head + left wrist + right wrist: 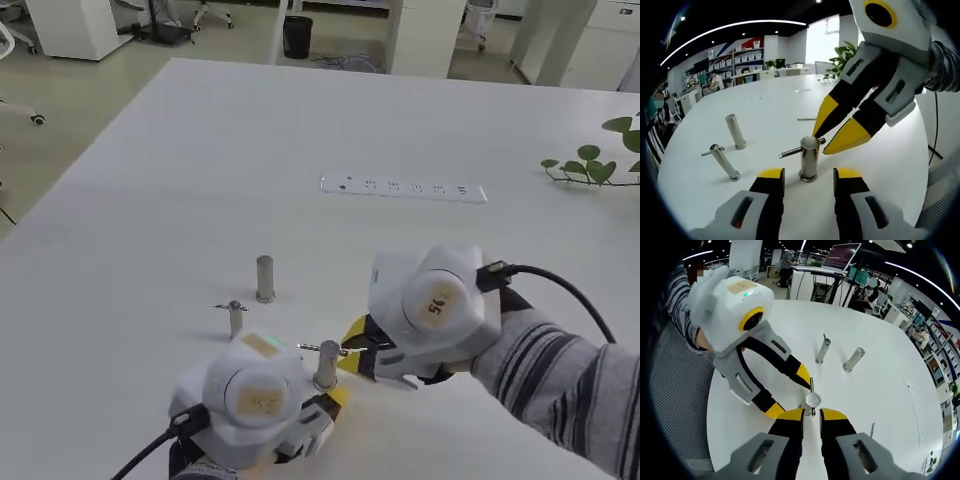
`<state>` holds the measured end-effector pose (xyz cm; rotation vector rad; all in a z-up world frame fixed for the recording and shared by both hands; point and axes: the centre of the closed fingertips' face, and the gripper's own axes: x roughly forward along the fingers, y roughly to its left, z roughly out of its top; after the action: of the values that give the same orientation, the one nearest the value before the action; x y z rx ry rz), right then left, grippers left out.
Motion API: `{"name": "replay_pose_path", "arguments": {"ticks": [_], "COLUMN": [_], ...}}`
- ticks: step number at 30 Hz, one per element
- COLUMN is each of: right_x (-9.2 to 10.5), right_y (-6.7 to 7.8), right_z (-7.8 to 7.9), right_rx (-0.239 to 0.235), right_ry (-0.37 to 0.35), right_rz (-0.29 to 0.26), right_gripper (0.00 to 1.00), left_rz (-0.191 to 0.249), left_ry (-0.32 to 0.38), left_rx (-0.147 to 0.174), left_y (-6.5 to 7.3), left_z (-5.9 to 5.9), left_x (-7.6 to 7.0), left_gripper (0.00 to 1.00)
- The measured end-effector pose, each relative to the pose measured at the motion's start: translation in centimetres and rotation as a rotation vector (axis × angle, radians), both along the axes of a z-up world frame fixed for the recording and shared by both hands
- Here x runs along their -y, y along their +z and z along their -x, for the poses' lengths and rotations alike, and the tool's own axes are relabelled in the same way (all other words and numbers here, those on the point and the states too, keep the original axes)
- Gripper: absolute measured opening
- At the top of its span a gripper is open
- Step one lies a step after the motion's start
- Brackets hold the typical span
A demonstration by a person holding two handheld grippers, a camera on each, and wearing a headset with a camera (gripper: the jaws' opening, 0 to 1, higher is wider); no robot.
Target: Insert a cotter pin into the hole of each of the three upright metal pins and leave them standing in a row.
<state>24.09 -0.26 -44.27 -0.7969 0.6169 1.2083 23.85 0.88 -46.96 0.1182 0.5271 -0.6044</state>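
Here's the white table (pixel 200 150), three upright metal pins standing on it. All the action is at the front metal pin (pixel 327 365), nearest the person. The left gripper (pixel 809 175) sits low at its foot, jaws spread apart, one yellow tip on each side of the base with a gap showing on both sides. It is straddling, not squeezing.

In from the other side comes the right gripper (pixel 812 414), a striped sleeve behind it. Its yellow tips are pinched together on the end of a cotter pin (pixel 790 151). That cotter pin lies level and runs through the hole near the top of the front metal pin, its thin shaft poking out on the far side, away from the right gripper.

Just behind and to the left stands the second metal pin (pixel 236 318), and a cotter pin is already through its top, sticking out on both sides. Beyond that one is the bare metal pin (pixel 265 278), upright, nothing in it. In the head view the three make a loose triangle rather than a straight line.

A spare cotter pin (pixel 806 119) lies flat on the table past the right gripper. Farther back a white power strip (pixel 405 188) lies flat, and green plant leaves (pixel 595 165) reach in at the right edge.
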Motion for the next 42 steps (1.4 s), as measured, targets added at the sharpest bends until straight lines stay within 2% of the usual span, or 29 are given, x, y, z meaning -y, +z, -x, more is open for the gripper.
{"name": "replay_pose_path", "arguments": {"ticks": [6, 7, 9, 14, 22, 26, 29, 35, 42], "right_x": [-0.9, -1.1, -1.3, -1.9, -1.9, -2.0, -2.1, -2.2, -2.6], "right_y": [-0.1, -0.2, -0.4, -0.9, -1.4, -1.4, -1.4, -1.4, -1.0], "right_z": [0.1, 0.0, -0.2, -0.3, -0.7, -0.6, -0.6, -1.0, -2.2], "right_rx": [-0.082, -0.088, -0.091, -0.096, -0.104, -0.161, -0.168, -0.161, -0.158], "right_ry": [-0.055, -0.059, -0.066, -0.063, -0.067, -0.085, -0.087, -0.066, -0.063], "right_rz": [-0.074, -0.077, -0.077, -0.073, -0.066, -0.097, -0.097, -0.069, -0.066], "right_gripper": [0.12, 0.13, 0.15, 0.15, 0.1, 0.09, 0.09, 0.09, 0.09], "left_rz": [0.016, 0.016, 0.046, 0.074, 0.087, 0.087, 0.072, 0.076, 0.083], "left_ry": [-0.005, -0.007, -0.018, -0.037, -0.057, -0.049, -0.051, -0.056, -0.032], "left_rx": [0.01, 0.011, 0.0, 0.018, 0.026, 0.034, 0.037, 0.053, 0.064], "left_y": [1.2, 1.4, 1.8, 3.1, 4.3, 4.5, 4.6, 5.4, 5.9], "left_z": [0.6, 0.7, 1.1, 1.7, 2.8, 2.8, 3.0, 3.5, 2.9], "left_x": [-0.6, -0.7, -0.6, -0.7, -1.5, -1.9, -2.1, -2.6, -4.0], "left_gripper": [0.47, 0.49, 0.52, 0.6, 0.74, 0.78, 0.79, 0.85, 0.92]}}
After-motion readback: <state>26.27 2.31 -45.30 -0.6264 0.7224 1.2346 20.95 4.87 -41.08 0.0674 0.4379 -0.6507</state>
